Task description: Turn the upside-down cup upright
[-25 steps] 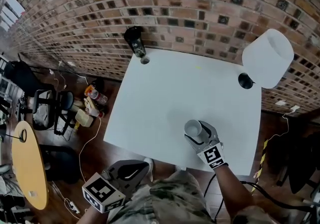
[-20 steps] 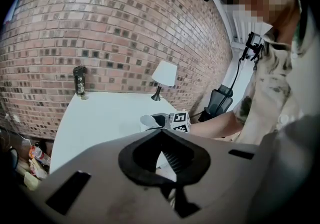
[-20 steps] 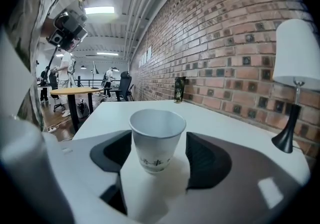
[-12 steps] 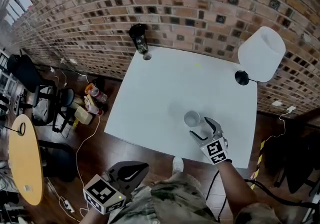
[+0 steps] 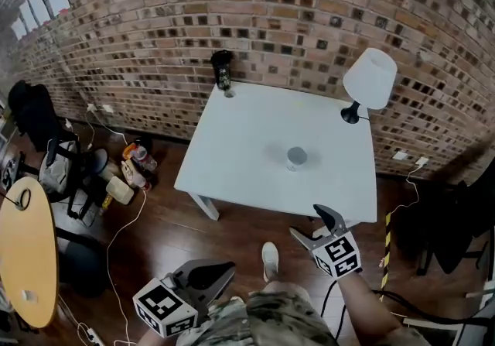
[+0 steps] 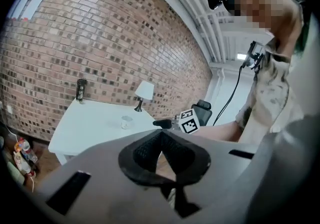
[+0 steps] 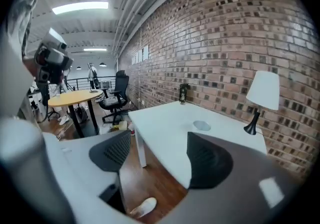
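Note:
The small grey cup point(image 5: 296, 157) stands upright, mouth up, near the middle of the white table point(image 5: 232, 143). It also shows far off as the cup point(image 6: 126, 122) in the left gripper view and as the cup point(image 7: 202, 125) in the right gripper view. My right gripper point(image 5: 305, 222) hangs over the wooden floor, well short of the table's near edge, with its jaws wide open and empty point(image 7: 155, 153). My left gripper point(image 5: 229, 266) is lower left, also off the table, tips together and holding nothing point(image 6: 161, 133).
A white-shaded lamp point(image 5: 370, 80) stands at the table's far right corner, a dark bottle point(image 5: 223, 72) at its far left corner. A brick wall runs behind. A round yellow table point(image 5: 27, 251), office chairs, bags and cables lie at the left. My shoe point(image 5: 269, 258) is below.
The right gripper let go of the cup, opened wide and drew back off the table. The whole view pulled away from the table, and the left gripper moved back too. The cup stayed standing.

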